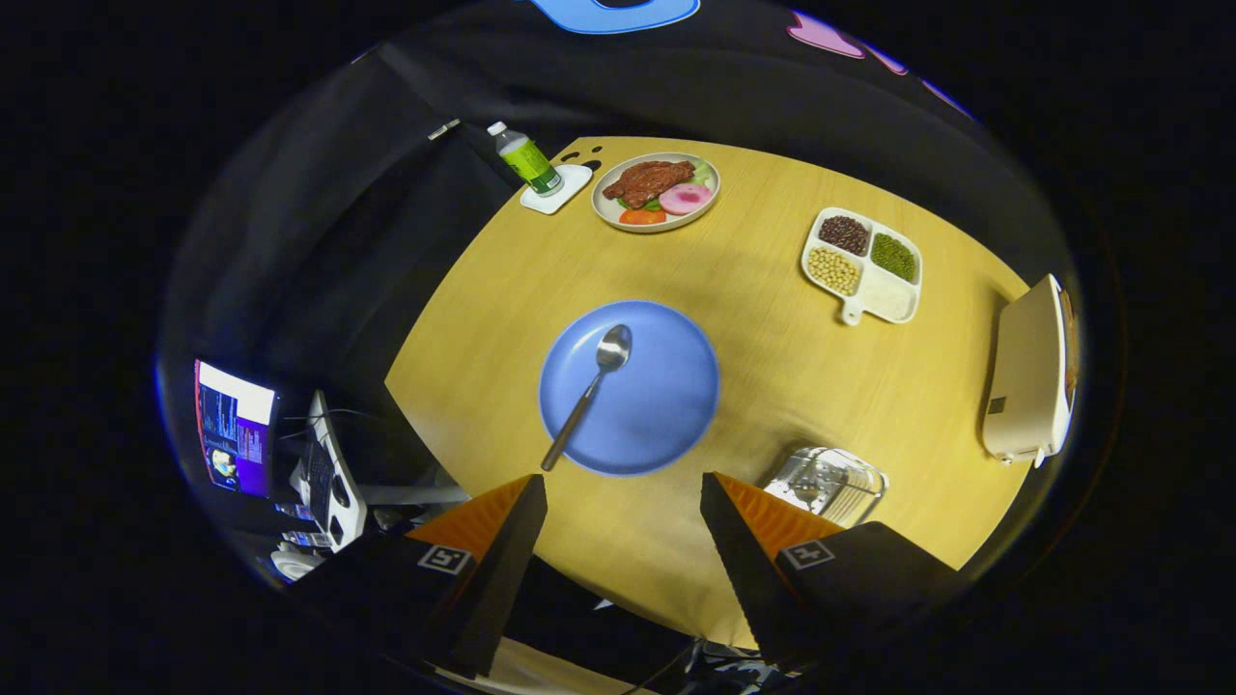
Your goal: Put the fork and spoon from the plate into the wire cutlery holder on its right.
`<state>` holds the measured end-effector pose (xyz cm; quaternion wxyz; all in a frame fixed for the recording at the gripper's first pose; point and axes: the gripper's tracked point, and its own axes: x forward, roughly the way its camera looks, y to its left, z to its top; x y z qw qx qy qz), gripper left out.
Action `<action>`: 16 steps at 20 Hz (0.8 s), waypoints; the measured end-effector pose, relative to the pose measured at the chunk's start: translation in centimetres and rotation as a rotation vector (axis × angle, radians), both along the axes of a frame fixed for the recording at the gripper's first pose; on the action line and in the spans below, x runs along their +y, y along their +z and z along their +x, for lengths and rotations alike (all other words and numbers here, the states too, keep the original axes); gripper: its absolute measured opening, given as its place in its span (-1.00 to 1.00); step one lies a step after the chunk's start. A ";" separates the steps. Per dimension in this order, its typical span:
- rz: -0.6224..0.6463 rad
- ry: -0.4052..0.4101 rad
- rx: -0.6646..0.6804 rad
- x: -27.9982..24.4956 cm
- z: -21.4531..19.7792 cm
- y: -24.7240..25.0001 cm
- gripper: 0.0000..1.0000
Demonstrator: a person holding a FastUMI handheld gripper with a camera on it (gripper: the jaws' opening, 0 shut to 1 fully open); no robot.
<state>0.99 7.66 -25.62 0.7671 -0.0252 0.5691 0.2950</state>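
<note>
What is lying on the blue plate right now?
Only a spoon lies on the blue plate, bowl on the plate, handle tip past its rim. The gripper hovers open, short of it. Part of the wire cutlery holder is hidden behind a finger.

The camera rides above the tongs (623, 502), looking steeply down from high over the table (772, 367).

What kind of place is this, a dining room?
Probably a staged dining table in a recording booth: a wooden table set with a blue plate, a dish of mock food, and black cloth walls. The open tongs hover above.
</note>
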 end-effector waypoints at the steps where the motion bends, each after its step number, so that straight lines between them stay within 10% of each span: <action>1: 0.002 -0.007 -0.001 0.9 0.2 -1.0 0.99; 16: -0.151 -0.219 0.072 7.4 1.4 -16.1 0.92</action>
